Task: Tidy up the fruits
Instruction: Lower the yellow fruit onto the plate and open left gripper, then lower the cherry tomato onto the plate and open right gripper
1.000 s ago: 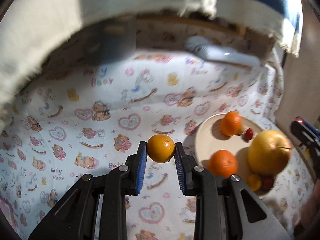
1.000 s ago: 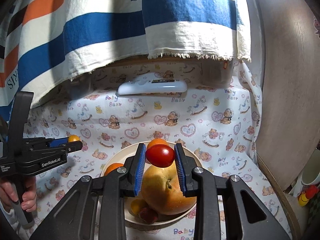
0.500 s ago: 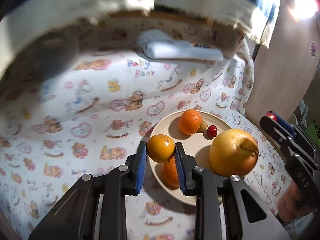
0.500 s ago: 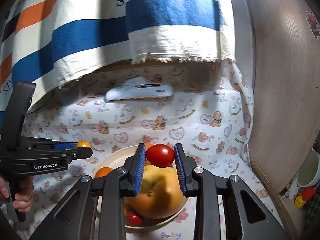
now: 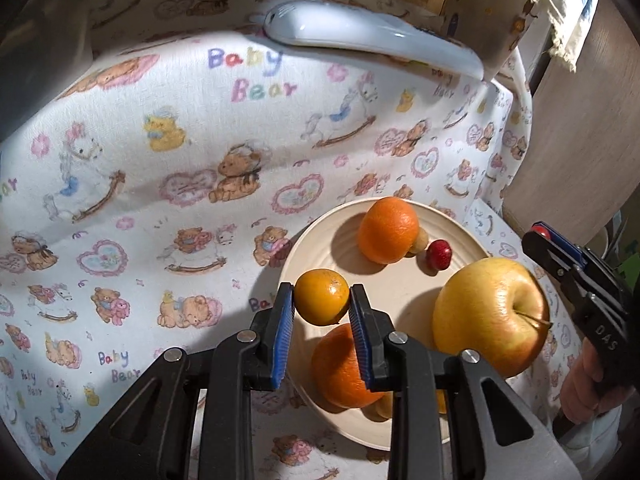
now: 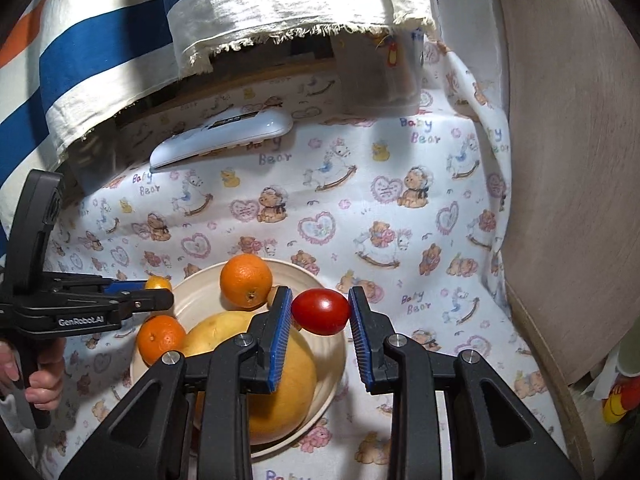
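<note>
My left gripper (image 5: pixel 322 306) is shut on a small yellow-orange citrus fruit (image 5: pixel 321 297) and holds it above the left rim of a cream plate (image 5: pixel 316 236). The plate holds two oranges (image 5: pixel 387 235), a big yellow apple (image 5: pixel 490 316) and a small red fruit (image 5: pixel 438 255). My right gripper (image 6: pixel 320 312) is shut on a red tomato (image 6: pixel 320 311), above the plate's right side (image 6: pixel 338 354). The right gripper also shows in the left wrist view (image 5: pixel 538 236), and the left gripper in the right wrist view (image 6: pixel 160 292).
A white oblong device (image 5: pixel 372 38) lies at the back of the bear-print cloth (image 5: pixel 160 200). A striped towel (image 6: pixel 120 40) hangs over the back. A wooden panel (image 6: pixel 568 160) stands at the right. Small items lie beyond it at the lower right (image 6: pixel 620 396).
My left gripper has carried the citrus fruit rightward, from over the cloth to over the plate's rim. My right gripper with the tomato has shifted toward the plate's right side.
</note>
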Available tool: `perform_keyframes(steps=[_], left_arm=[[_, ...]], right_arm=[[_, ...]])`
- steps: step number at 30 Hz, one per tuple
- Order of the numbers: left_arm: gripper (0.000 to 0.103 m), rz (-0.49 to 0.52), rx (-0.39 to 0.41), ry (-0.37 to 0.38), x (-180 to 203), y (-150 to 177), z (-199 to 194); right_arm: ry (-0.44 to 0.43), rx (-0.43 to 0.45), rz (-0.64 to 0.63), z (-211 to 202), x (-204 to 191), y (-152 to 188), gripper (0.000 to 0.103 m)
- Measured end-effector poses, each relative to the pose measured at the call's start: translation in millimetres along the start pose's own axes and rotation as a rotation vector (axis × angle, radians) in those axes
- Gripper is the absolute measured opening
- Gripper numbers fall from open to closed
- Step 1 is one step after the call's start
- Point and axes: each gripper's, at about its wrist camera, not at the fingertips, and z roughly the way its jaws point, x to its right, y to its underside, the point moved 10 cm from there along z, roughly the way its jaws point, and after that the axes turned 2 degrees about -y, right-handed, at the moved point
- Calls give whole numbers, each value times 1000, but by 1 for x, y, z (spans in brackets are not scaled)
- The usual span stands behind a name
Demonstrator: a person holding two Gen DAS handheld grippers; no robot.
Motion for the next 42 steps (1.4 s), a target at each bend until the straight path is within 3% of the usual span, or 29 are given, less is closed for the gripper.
perform_keyframes(steps=[12,14,16,20,27,31,42], left_arm=[[28,40,18,-48,-1,5,-2],[37,30,22,-54,-1,4,-3],[61,24,40,-56,-2,4,-9],[69,59,122,-108,-5,3,-34],[100,31,370,-214,-25,20,-105],[102,36,459,-269,-31,37,-136],[102,-135,470,-234,-65,65,-138]], right_arm=[[-78,36,33,-20,-19,-8,30],[-84,39,37,-23,-19,-8,30],[-96,39,49,-26,-20,-8,30],[-132,51,42,-35,-32,-9,30],[-211,18,-69,-40,-89,14,30],[-245,-21,-118,-35,-114,31,30],[-231,-96,-163,-18,-132,64,30]])
